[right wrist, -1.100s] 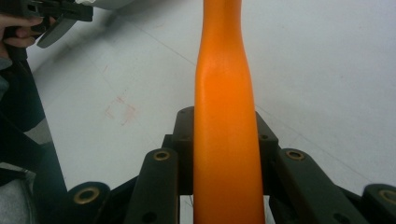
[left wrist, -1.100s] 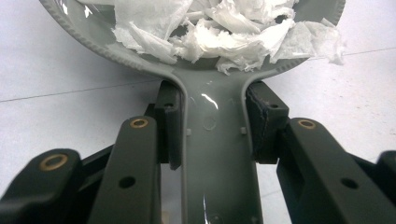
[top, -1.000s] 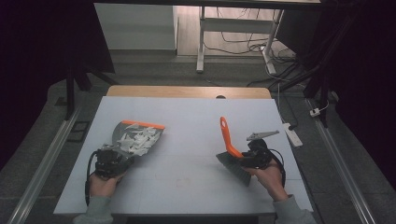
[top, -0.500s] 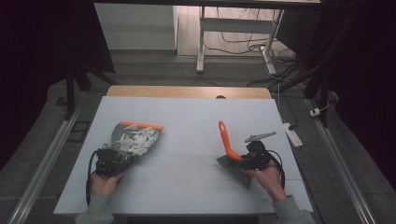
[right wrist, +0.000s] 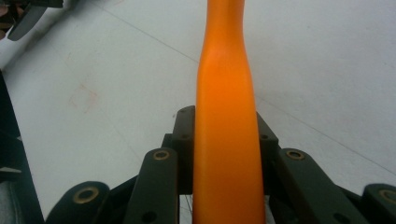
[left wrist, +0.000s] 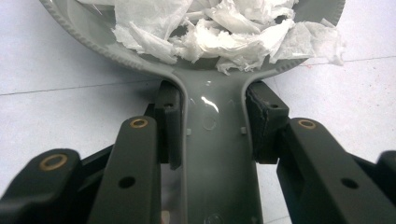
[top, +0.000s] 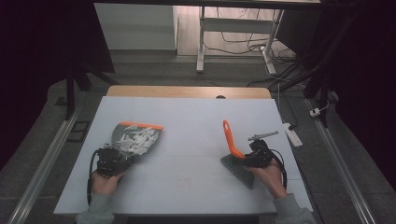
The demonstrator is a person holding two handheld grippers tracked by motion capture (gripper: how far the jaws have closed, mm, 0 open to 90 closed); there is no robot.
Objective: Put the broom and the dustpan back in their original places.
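Observation:
A grey dustpan [top: 135,138] with an orange front lip lies on the left of the white table [top: 187,116], holding several torn white paper scraps [left wrist: 219,23]. My left gripper [top: 111,160] is shut on the dustpan's grey handle [left wrist: 215,140], one pad on each side. On the right, my right gripper [top: 254,156] is shut on the orange handle [right wrist: 224,116] of a small brush [top: 233,154]. The handle points up and away, and the grey bristles [top: 240,170] rest on the table near the front edge.
A wooden strip [top: 187,91] runs along the table's far edge. A white power strip [top: 292,134] lies on the floor to the right. A desk frame with cables [top: 233,32] stands beyond the table. Bare tabletop [top: 191,154] lies between the two tools.
The right gripper and brush have slid slightly toward the near edge. The left gripper and dustpan have stayed put.

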